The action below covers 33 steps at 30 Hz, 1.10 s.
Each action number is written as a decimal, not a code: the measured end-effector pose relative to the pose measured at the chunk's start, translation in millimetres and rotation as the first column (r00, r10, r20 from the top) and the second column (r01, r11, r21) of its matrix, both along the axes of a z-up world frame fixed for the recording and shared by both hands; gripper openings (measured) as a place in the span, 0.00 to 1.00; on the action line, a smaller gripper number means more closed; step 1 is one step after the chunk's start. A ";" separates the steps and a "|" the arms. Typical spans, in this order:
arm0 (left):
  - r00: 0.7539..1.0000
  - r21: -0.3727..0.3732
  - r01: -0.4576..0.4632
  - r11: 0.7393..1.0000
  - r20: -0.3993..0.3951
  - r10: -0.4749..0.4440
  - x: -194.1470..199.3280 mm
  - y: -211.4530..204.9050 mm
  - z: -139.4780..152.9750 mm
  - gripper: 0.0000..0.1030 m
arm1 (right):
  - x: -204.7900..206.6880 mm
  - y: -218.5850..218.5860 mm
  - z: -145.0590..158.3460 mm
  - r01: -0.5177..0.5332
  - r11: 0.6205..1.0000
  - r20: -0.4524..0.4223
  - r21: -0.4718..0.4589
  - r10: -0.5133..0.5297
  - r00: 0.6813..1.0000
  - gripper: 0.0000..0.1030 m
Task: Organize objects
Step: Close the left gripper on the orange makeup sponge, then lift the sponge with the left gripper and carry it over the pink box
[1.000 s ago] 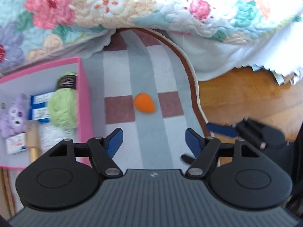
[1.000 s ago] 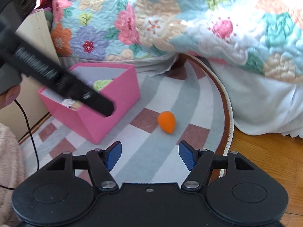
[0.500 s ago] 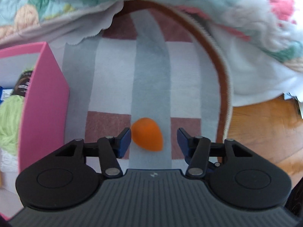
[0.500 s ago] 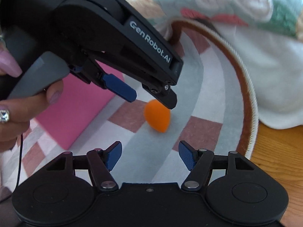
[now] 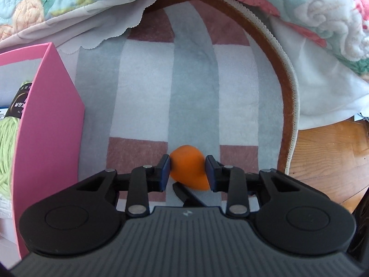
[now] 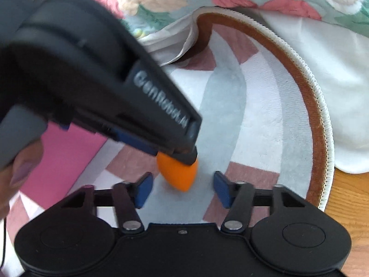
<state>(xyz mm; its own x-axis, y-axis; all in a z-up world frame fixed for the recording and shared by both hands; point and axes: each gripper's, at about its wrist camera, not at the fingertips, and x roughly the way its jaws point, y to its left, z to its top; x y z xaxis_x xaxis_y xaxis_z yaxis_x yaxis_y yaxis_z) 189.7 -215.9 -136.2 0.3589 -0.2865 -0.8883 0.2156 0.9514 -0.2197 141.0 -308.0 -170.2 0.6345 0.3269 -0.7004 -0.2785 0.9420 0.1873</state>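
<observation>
Left gripper [image 5: 188, 170] pinches the orange makeup sponge [image 5: 188, 169] on the round rug [image 5: 242, 92].

Its jaws are closing on the sponge's sides, and the squishy, pointed sponge could squirt out and roll. The right gripper [image 6: 180, 188] is closing on nothing, just beside the sponge, and may bump it loose. The pink box [image 5: 49, 127] sits near; the right view is blurry, so contact is unsure.

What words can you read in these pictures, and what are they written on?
"GenRobot.AI", blurred but readable, in pale letters on the side of the left tongs, seen from the right wrist view.
Dark label on the green yarn in the pink box: pale print, upside down, too small to read.
Blue-and-white pack at the box's edge: print unreadable.
Nothing else carries text.
</observation>
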 end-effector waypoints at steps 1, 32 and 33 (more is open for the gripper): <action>1.000 0.002 0.000 1.000 0.001 0.000 -0.8 -0.6 0.5 0.30 | -0.1 1.0 0.3 0.008 1.000 -0.002 -0.003 -0.008 1.000 0.40; 0.994 -0.260 0.107 0.960 0.061 -0.094 -140.3 47.0 82.7 0.27 | -132.4 -8.0 75.9 0.230 0.962 -0.171 0.151 -0.204 0.964 0.33; 0.994 -0.270 0.105 0.957 0.064 -0.090 -143.4 51.3 88.0 0.27 | -135.6 -7.2 81.7 0.223 0.962 -0.173 0.158 -0.195 0.965 0.33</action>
<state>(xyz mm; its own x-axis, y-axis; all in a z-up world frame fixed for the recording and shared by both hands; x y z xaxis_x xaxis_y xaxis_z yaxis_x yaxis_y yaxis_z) 46.4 -164.6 -48.2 0.3596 -0.5511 -0.7529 0.3219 0.8307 -0.4542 5.4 -315.2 -88.6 0.5903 0.3246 -0.7390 -0.0339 0.9247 0.3791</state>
